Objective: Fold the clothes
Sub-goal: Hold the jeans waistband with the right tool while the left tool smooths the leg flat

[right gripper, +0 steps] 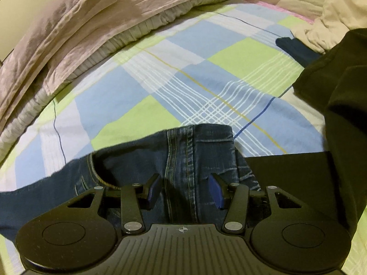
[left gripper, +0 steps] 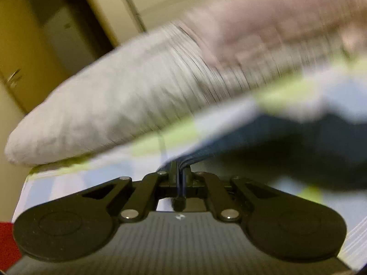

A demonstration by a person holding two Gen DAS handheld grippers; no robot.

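my left gripper (left gripper: pixel 180 178) has its jaws drawn tight together on a pinch of dark denim, a thin fold of the jeans (left gripper: pixel 286 146) caught right at the tips and billowing away to the right of that blurred, tilted view. my right gripper (right gripper: pixel 183 189) has its jaws wide apart, blue pads either side of the jeans (right gripper: pixel 183 158) but touching nothing that i can see. the jeans lie on the checked bed sheet (right gripper: pixel 160 73), directly ahead of and under my right jaws, with the stitched centre seam running straight away from me between the pads and the cloth trailing off to my left along the near edge of the bed. so the long axis there follows my right jaws' own line, and i judge the right is the one best placed to drop and close on that seam while the left holds its corner up. the right view gives me the lay of the bed: pink pillows (right gripper: pixel 75 20) at the far left, a cream blanket (right gripper: pixel 316 11) at the far right, something dark and draped (right gripper: pixel 344 105) at the right edge. the left view shows none of that clearly, only a grey pillow (left gripper: pixel 103 105) smeared by motion and a door (left gripper: pixel 29 52) behind, but it alone shows the grip.
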